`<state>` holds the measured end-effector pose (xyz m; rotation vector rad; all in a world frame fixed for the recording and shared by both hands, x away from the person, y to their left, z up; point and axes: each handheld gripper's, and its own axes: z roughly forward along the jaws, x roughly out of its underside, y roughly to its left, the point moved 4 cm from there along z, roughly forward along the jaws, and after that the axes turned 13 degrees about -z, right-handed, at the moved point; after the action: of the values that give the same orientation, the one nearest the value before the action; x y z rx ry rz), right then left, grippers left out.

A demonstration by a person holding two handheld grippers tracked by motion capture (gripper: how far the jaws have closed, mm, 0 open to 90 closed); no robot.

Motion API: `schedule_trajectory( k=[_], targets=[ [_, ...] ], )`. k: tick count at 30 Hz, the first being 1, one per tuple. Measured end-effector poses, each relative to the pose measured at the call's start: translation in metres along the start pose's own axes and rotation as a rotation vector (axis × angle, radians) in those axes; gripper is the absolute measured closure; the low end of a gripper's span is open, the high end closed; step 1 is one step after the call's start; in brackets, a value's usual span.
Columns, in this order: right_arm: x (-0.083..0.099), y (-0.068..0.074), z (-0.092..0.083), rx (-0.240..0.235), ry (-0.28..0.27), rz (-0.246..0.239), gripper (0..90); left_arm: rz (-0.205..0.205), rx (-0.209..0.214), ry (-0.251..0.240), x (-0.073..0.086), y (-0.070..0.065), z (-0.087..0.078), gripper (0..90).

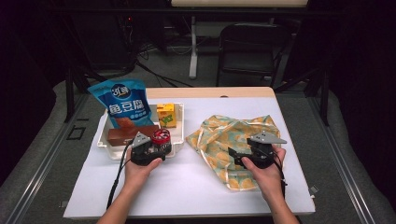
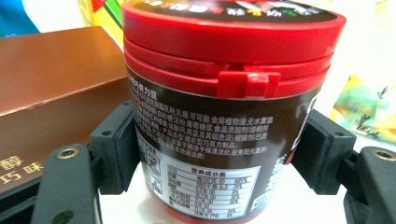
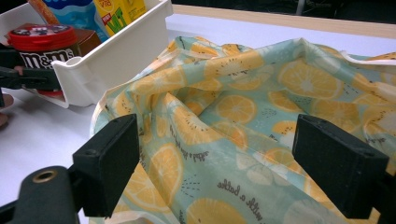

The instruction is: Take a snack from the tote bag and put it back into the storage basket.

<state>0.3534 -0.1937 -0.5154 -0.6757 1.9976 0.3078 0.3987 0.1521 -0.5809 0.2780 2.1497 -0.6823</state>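
Red-lidded candy jar (image 2: pixel 224 116) clamped upright between left gripper (image 1: pixel 156 145) jaws at the white tray's (image 1: pixel 180 122) near corner, ready for lifting; right gripper (image 3: pixel 233 172) jaws apart over the fruit-print bag (image 3: pixel 243 112) beside the tray.

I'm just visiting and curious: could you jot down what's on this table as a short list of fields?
Left tool: jaws closed on round brown candy tub with red lid
Right tool: open over orange-slice patterned cloth bag
White plastic tray: holds blue snack pouch, brown box, yellow drink carton
Surface: white table
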Motion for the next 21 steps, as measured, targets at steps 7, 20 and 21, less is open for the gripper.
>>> schedule_trajectory(
  k=[7, 20, 21],
  targets=[
    [0.0011, 0.0016, 0.0020, -0.002, 0.005, -0.002, 14.5, -0.012, -0.003, 0.035, -0.0003, 0.0012, 0.0077, 26.2],
    [0.0045, 0.0028, 0.0042, 0.001, 0.025, -0.017, 14.6, -0.010, -0.021, 0.085, 0.0019, 0.0012, 0.0041, 24.2],
    [0.0048, 0.0028, 0.0044, 0.000, 0.026, -0.015, 14.5, -0.007, -0.024, 0.085, 0.0025, 0.0010, 0.0027, 23.8]
  ],
)
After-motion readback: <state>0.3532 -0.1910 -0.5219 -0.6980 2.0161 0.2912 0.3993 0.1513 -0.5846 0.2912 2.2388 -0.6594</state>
